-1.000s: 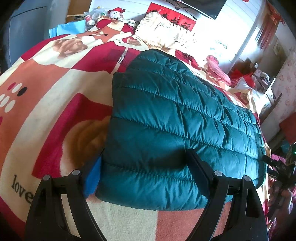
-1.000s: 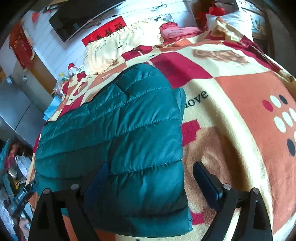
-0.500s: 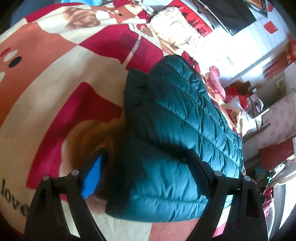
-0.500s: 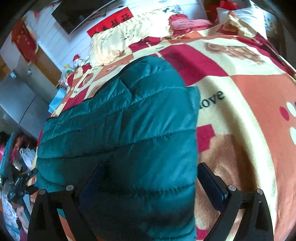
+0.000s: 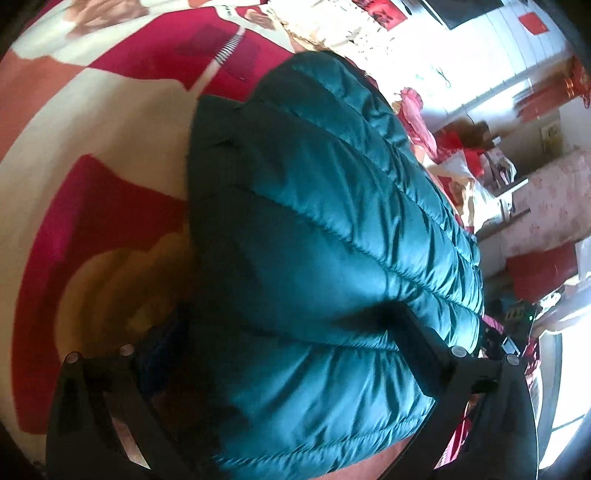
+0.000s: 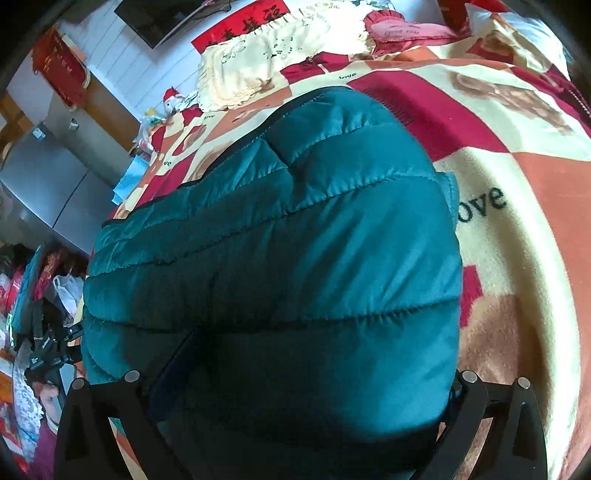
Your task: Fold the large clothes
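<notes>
The teal puffer jacket point(image 5: 332, 240) lies folded on the patterned blanket point(image 5: 92, 155), its near end bulging between the fingers of both grippers. The left gripper point(image 5: 280, 332) has just been opening and stands spread wide around the jacket's corner. The right gripper point(image 6: 314, 373) is spread wide too, its right finger hidden behind the padding. Only the right wrist view shows "love" point(image 6: 484, 206) printed on the blanket, right of the jacket, and a red banner point(image 6: 243, 26) with writing too small to read.
</notes>
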